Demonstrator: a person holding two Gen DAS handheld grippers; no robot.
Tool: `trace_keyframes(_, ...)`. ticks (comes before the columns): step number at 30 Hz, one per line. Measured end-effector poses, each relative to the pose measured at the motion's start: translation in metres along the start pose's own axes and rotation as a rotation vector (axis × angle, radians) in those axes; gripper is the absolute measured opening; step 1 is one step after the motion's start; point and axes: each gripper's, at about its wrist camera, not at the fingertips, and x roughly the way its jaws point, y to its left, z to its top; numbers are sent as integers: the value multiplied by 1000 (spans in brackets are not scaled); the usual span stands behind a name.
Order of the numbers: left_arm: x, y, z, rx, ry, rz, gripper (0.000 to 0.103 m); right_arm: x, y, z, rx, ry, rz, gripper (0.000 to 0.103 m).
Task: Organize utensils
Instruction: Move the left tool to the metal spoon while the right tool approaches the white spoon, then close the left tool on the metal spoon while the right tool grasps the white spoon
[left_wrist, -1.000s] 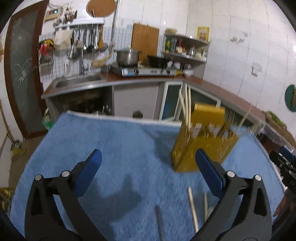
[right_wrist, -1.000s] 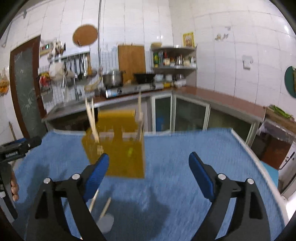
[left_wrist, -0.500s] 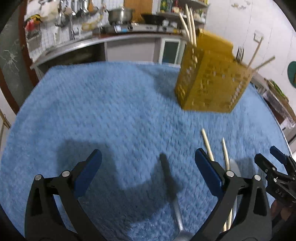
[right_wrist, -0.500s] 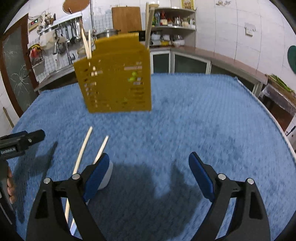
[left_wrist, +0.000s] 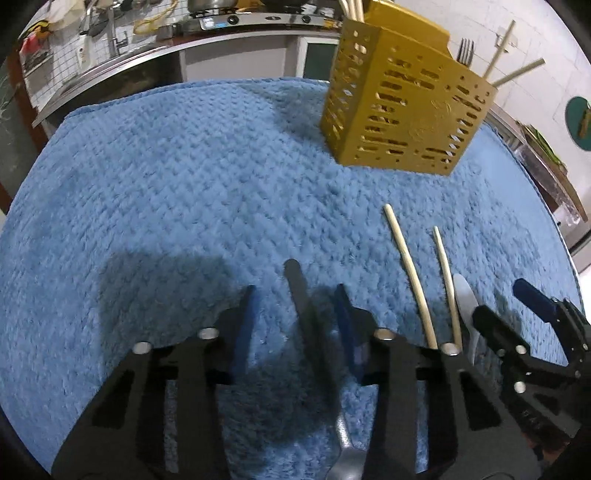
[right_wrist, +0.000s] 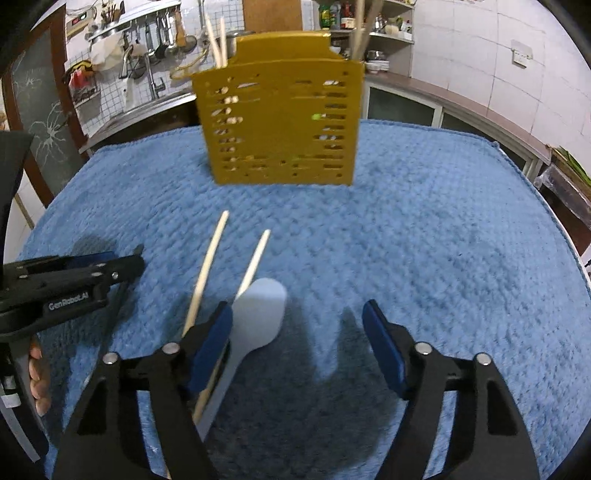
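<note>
A yellow slotted utensil caddy (left_wrist: 402, 107) stands on the blue towel (left_wrist: 166, 177), holding chopsticks and a fork; it also shows in the right wrist view (right_wrist: 280, 110). My left gripper (left_wrist: 295, 317) is low over the towel, half closed, its jaws on either side of a metal spoon's handle (left_wrist: 301, 295) without gripping it. Two wooden chopsticks (left_wrist: 410, 273) and a white spatula (left_wrist: 466, 299) lie to its right. My right gripper (right_wrist: 297, 336) is open and empty, with the white spatula (right_wrist: 258, 314) and chopsticks (right_wrist: 207, 273) by its left finger.
A kitchen counter with a sink and stove (left_wrist: 207, 22) runs behind the table. Shelves with jars (right_wrist: 369, 22) hang on the tiled wall. The towel's right edge (right_wrist: 546, 206) drops off near a lower counter.
Both grippers have dropped low to the towel and tilted down. My left gripper has narrowed around the metal spoon's handle. My right gripper has come down beside the white spatula.
</note>
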Motion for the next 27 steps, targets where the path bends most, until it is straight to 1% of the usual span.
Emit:
trace_keyframes(2,2,-1,-1,1,1,4,30,3,4,-1,-2,13,2,62)
trace_keyframes(4,3,-1,-1,2,-3,6,27,6,7,-2,-9,29,4,50)
trace_keyframes(5,3,0,-1,-2,-3,8,24,7,9,-2,-12,32,4,48)
trace_keyframes(7,3,2,0,-11,-2,3,23,8,11,-1,-19,36,6,36)
trace_keyframes(8,3,3,1,-14,-2,1,21,9,10,0,-18,40,17,34)
trace_keyframes(9,4,3,2,-16,-3,0,20,9,10,2,-18,46,22,33)
trace_keyframes(18,8,-1,9,-3,-10,15,15,26,-4,16,41,87,83,33)
trace_keyframes(21,8,-1,8,3,-18,18,12,30,-6,21,43,87,86,32)
trace_keyframes(23,7,2,8,-5,-16,6,11,31,-11,24,49,92,99,31)
trace_keyframes(24,7,5,8,-15,-13,-6,10,31,-13,25,52,87,104,25)
trace_keyframes(25,7,7,8,-23,-9,-13,9,28,-15,27,52,77,114,20)
trace_keyframes(27,6,9,9,-31,-5,-19,8,25,-18,30,50,74,127,17)
